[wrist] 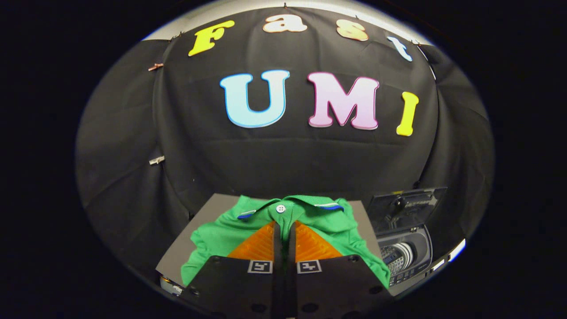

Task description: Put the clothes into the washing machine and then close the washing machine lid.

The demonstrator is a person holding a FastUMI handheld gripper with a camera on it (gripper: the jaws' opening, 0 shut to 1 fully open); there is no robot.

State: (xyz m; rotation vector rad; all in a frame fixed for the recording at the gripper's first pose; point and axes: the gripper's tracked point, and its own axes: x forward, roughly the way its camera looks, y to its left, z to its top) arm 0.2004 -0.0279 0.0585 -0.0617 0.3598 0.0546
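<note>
A green polo shirt lies spread across a grey counter inside a booth hung with black cloth, its collar turned toward the back wall and trimmed with a thin blue-and-white stripe. A single white button sits at the neck, just beyond the fingertips. One sleeve bunches out toward the left side of the counter, where two small clips hold the cloth wall in folds.

At centre, the gripper hovers low over the shirt's chest, its two fingers drawn nearly together with only a narrow dark slit between them. Whether any fabric is pinched in that slit cannot be made out; the shirt looks flat and unlifted around the tips. Two small square markers sit on the gripper body behind the fingers.

To the right, just beside the shirt's far edge, stands a small top-loading washing machine. Its dark lid is raised upright at the back, leaving the drum open to view, with a row of controls along the front rim. The shirt rests wholly on the counter, outside the machine.
</note>
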